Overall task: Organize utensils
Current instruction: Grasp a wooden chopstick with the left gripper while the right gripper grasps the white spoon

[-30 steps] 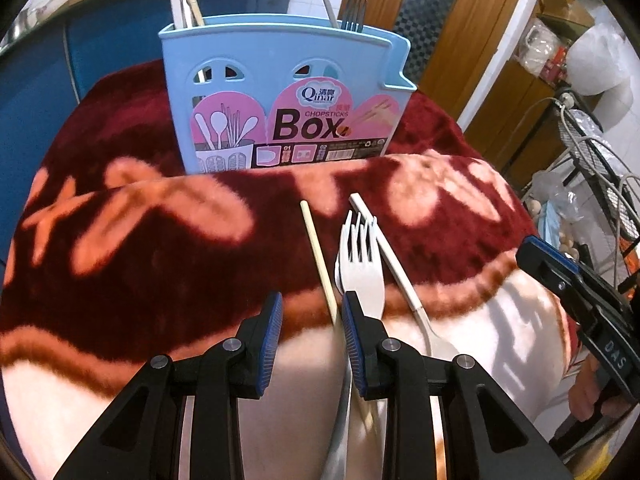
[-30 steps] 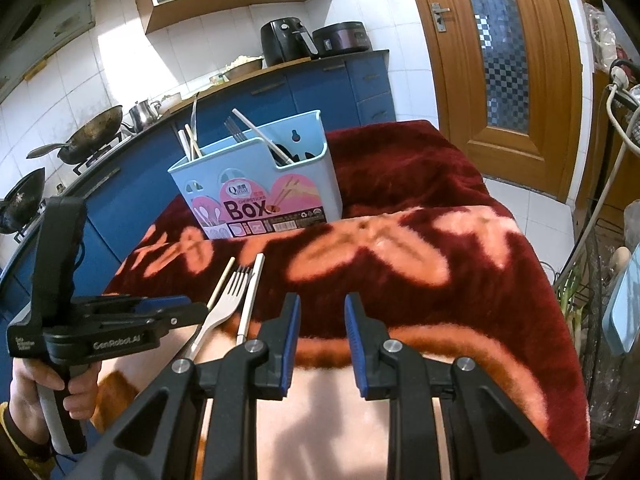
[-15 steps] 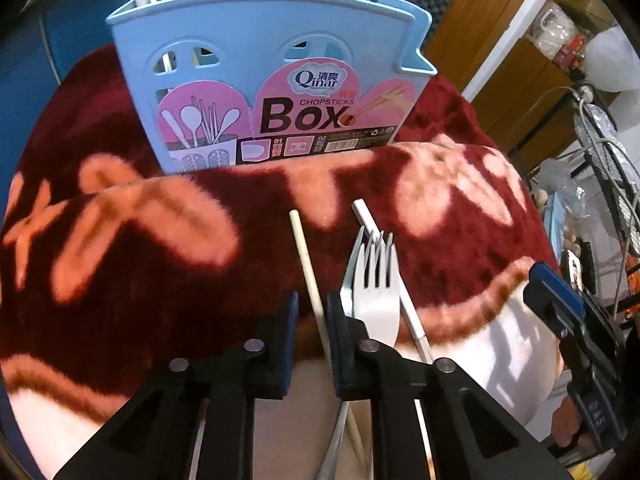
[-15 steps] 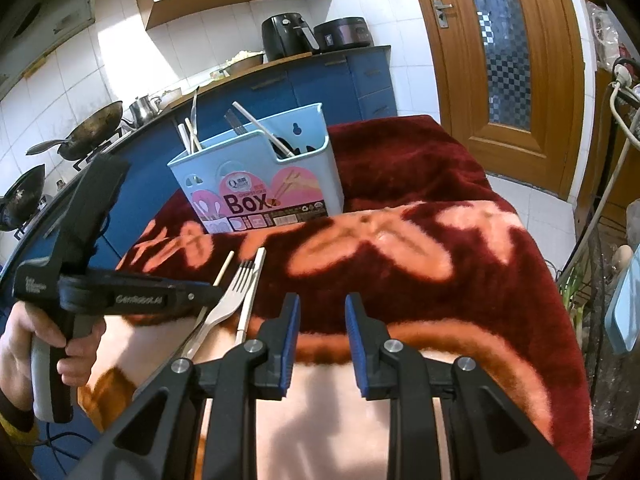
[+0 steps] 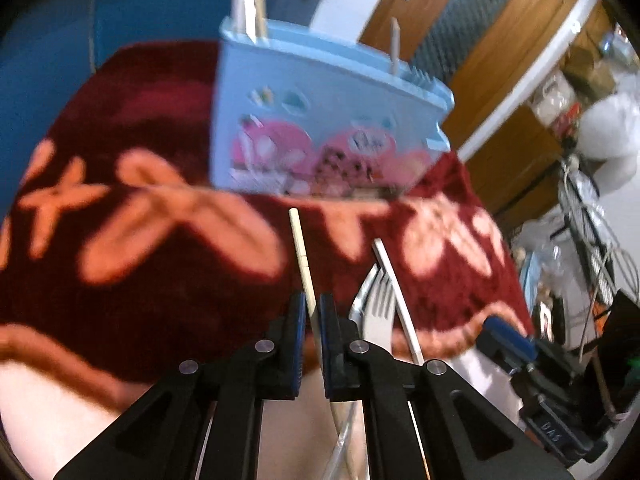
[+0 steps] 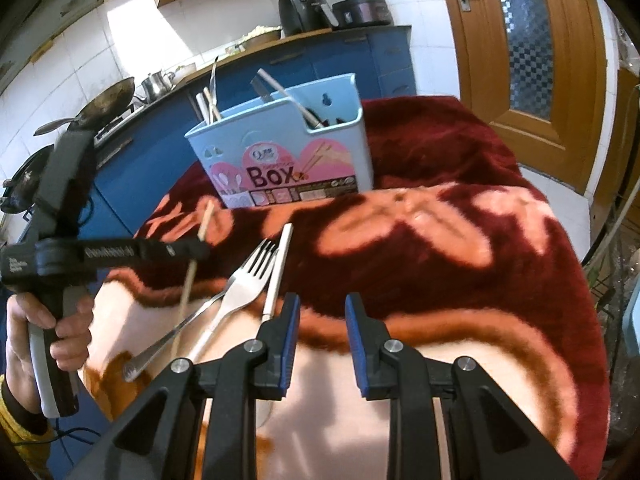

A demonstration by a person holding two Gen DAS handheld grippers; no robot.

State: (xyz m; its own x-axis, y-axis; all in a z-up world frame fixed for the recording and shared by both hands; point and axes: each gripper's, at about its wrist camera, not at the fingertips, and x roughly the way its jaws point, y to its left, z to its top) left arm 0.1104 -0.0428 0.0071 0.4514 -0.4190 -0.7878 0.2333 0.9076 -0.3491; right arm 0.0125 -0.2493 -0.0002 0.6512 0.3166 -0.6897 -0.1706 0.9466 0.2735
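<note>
- Nearest the left wrist camera, the left gripper point(image 5: 313, 312) is clamping its jaws, which have just been closing, on the wooden chopstick point(image 5: 300, 240), gripping it partway along the shaft so both ends are sticking out.
- From the right wrist view, the chopstick point(image 6: 196, 256) is riding tilted, its upper end clear of the red blanket point(image 6: 460, 248) covering the tabletop.
- Beside it, the right gripper point(image 6: 322, 340) is hovering with its jaws apart and nothing between them.
- Just beyond, two forks point(image 6: 248, 280) and a white-handled utensil point(image 6: 278, 268) are lying together on the blanket, waiting their turn.
- Farther back, the blue utensil box point(image 6: 288, 160) is standing upright with other utensils already poking out of it.
- Carrying this well probably means lifting the chopstick clear of the forks, bringing it upright over the compartment holding the other chopsticks, and lowering one end past the rim before letting go, since a thin stick held off-centre may pivot in the jaws.
</note>
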